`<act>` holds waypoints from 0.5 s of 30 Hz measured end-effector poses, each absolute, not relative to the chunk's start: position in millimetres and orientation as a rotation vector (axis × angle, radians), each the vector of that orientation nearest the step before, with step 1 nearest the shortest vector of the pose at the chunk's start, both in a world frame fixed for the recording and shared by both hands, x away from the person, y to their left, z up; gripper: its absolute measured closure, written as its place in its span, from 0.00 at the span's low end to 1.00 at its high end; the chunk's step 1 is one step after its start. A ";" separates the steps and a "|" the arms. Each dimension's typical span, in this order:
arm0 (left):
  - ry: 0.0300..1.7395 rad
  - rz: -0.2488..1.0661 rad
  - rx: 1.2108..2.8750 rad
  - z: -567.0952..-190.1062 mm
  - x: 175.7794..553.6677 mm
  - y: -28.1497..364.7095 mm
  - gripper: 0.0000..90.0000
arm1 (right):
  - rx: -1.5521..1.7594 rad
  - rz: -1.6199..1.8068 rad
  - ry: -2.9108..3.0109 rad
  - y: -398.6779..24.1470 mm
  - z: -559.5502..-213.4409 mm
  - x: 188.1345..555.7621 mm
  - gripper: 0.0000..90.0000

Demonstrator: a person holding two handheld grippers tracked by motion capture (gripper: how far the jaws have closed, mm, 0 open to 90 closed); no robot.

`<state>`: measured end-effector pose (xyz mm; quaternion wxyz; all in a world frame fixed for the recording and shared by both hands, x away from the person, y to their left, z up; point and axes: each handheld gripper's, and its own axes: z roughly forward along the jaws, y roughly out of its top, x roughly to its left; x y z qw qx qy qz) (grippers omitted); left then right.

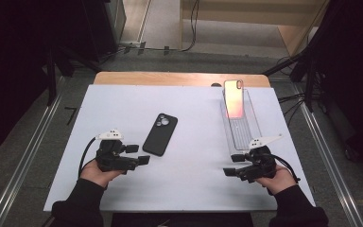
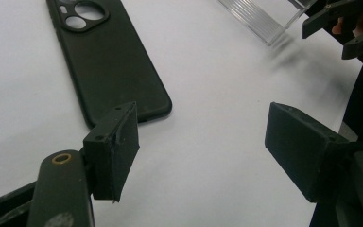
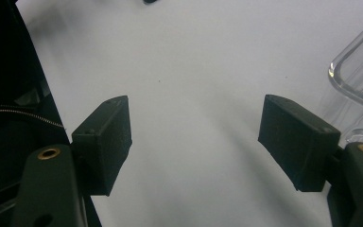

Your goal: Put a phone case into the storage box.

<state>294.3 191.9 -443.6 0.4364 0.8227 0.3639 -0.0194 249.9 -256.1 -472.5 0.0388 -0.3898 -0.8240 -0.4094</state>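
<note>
A black phone [image 1: 160, 134] lies face down on the white table [image 1: 189, 184], camera end away from me; it also shows at the upper left of the left gripper view as the black phone [image 2: 106, 56]. My left gripper [image 1: 138, 155] rests just left of the phone's near end, open with nothing between its jaws [image 2: 201, 146]. A second phone [image 1: 234, 98] with a pinkish glowing back leans upright in a clear plastic rack [image 1: 242, 127] at the right. My right gripper [image 1: 233, 165] sits open just in front of that rack, nothing between its jaws [image 3: 194, 137].
The clear rack's near corner [image 3: 354, 71] stands right of the right gripper's jaws. The right gripper's jaws [image 2: 345, 28] show far off in the left gripper view. Dark stands and cables flank the table; a wooden edge [image 1: 179, 78] runs along its far side.
</note>
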 end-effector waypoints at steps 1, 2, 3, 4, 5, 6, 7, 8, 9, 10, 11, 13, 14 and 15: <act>0.896 -0.050 2.041 -443.6 296.2 190.9 0.24 | -1.194 -1.256 -2.530 -256.2 -472.5 249.7 0.27; 0.892 -0.049 2.036 -443.0 298.2 189.9 0.24 | -1.199 -1.256 -2.531 -256.2 -472.6 249.6 0.27; 0.890 -0.041 2.034 -442.6 300.7 188.6 0.23 | -1.204 -1.254 -2.528 -256.3 -472.5 249.6 0.27; 0.891 -0.034 2.031 -442.0 303.6 187.1 0.21 | -1.205 -1.255 -2.529 -256.3 -472.8 249.7 0.27; 0.893 -0.023 2.027 -441.4 306.4 185.8 0.20 | -1.203 -1.253 -2.530 -256.4 -473.0 249.9 0.27; 0.900 -0.016 2.022 -440.6 309.1 184.9 0.20 | -1.204 -1.250 -2.530 -256.5 -473.2 250.1 0.27; 0.906 -0.015 2.015 -439.9 311.4 183.7 0.20 | -1.207 -1.246 -2.530 -256.6 -473.3 250.1 0.27; 0.909 -0.013 2.011 -439.1 313.9 182.4 0.20 | -1.209 -1.246 -2.532 -256.8 -473.3 250.1 0.27; 0.910 -0.008 2.009 -438.5 316.5 181.1 0.20 | -1.209 -1.251 -2.529 -257.1 -473.3 250.2 0.27; 0.915 -0.004 2.007 -438.0 319.4 179.7 0.19 | -1.209 -1.254 -2.528 -257.4 -473.2 250.3 0.27; 0.920 0.000 2.013 -437.5 322.5 178.4 0.17 | -1.209 -1.254 -2.528 -257.7 -473.1 250.4 0.27; 0.932 0.026 2.016 -436.5 327.8 175.0 0.17 | -1.210 -1.254 -2.528 -257.7 -473.2 250.6 0.27; 0.933 0.028 2.018 -436.2 330.5 173.3 0.17 | -1.211 -1.254 -2.529 -257.7 -473.2 250.6 0.27; 0.930 0.028 2.022 -435.8 333.0 171.7 0.17 | -1.211 -1.254 -2.530 -257.6 -473.1 250.5 0.27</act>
